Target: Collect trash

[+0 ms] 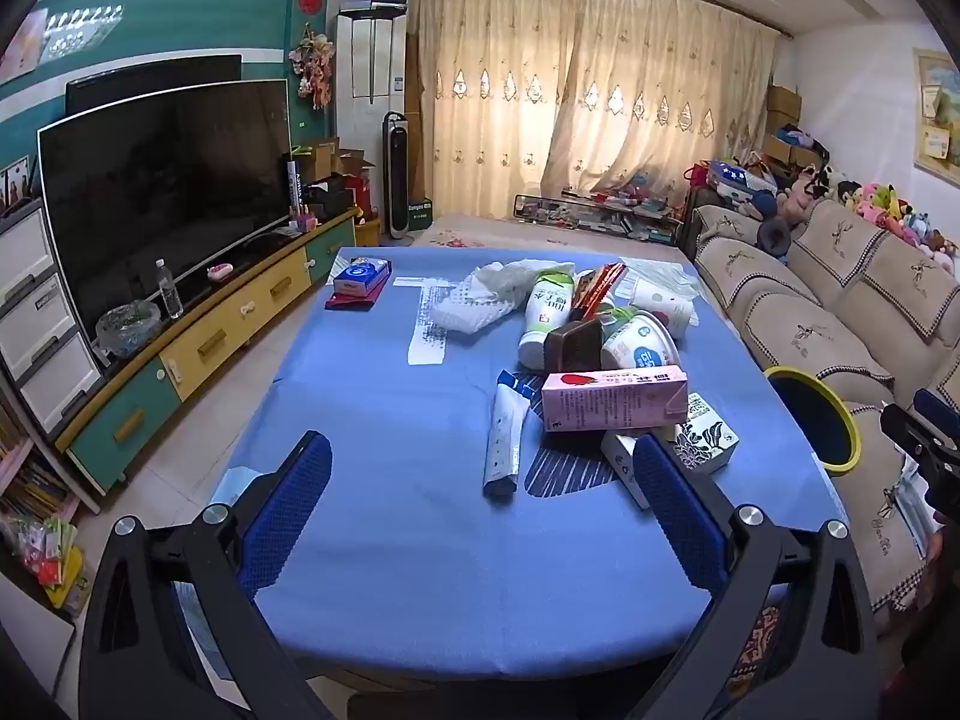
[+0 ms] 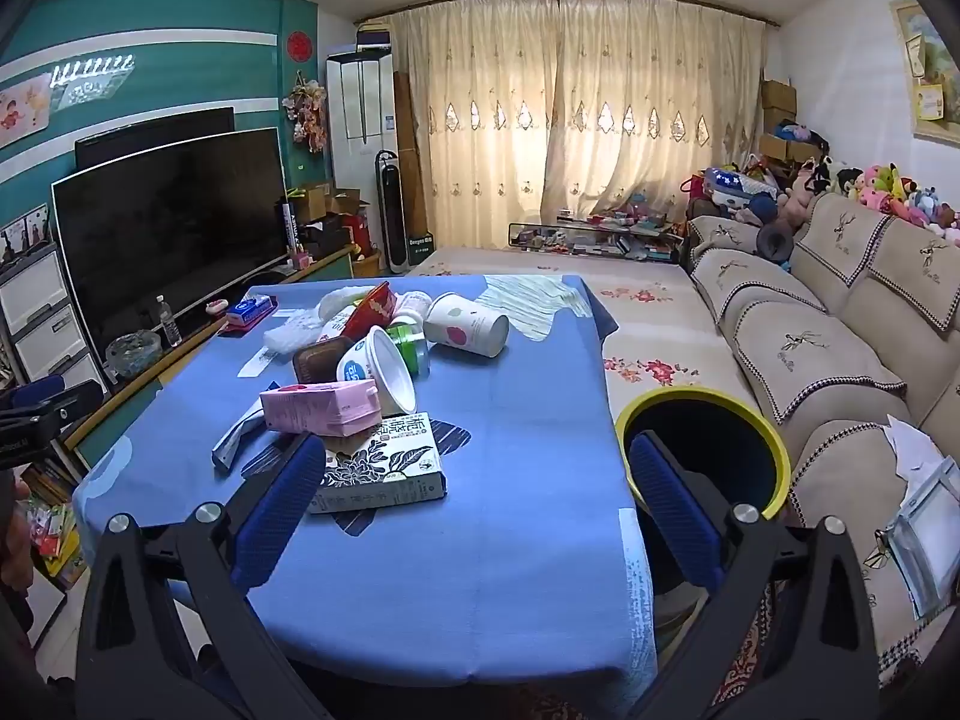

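Observation:
A heap of trash lies on the blue-covered table: a pink carton, a black-and-white patterned box, a white tube, a white bottle, tubs and cups. In the right wrist view the pink carton rests above the patterned box, beside a tipped tub and a cup. A dark bin with a yellow rim stands right of the table. My left gripper is open and empty over the near table. My right gripper is open and empty too.
A sofa runs along the right with a floral rug before it. A TV on a low cabinet lines the left wall. A blue tissue pack lies at the table's far left.

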`<state>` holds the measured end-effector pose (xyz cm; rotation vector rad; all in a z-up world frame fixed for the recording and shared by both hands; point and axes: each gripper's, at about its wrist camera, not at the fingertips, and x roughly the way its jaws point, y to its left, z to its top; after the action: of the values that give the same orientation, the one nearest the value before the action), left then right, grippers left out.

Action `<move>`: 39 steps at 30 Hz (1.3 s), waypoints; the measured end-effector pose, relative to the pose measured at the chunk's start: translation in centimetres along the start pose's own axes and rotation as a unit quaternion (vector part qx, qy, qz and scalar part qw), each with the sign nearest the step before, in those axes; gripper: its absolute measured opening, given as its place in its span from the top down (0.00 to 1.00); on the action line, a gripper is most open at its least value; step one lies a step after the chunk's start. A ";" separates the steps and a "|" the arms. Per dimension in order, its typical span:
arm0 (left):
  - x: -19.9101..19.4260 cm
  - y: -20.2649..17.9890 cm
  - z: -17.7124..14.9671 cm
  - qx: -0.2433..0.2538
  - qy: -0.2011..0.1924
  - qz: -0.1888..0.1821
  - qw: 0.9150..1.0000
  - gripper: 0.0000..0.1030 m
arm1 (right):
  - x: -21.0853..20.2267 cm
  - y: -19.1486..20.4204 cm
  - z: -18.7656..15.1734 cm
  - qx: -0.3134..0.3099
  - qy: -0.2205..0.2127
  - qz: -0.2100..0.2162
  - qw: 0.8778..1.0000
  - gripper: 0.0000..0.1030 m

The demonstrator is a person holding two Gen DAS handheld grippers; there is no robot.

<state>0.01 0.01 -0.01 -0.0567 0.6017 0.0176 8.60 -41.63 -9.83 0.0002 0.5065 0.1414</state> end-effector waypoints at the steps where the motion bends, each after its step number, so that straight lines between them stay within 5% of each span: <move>1: 0.0 0.0 0.0 0.005 0.000 0.004 1.000 0.04 | 0.0 0.0 0.0 0.000 -0.004 0.000 1.000 0.06; 39: 1.8 -1.0 -0.6 0.000 0.024 -0.009 1.000 0.04 | 1.2 -0.8 -0.6 0.020 0.007 0.008 1.000 0.06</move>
<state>1.16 -1.02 -1.43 -0.0621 0.6498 -0.0023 9.47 -42.24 -10.93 0.0418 0.5226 0.1466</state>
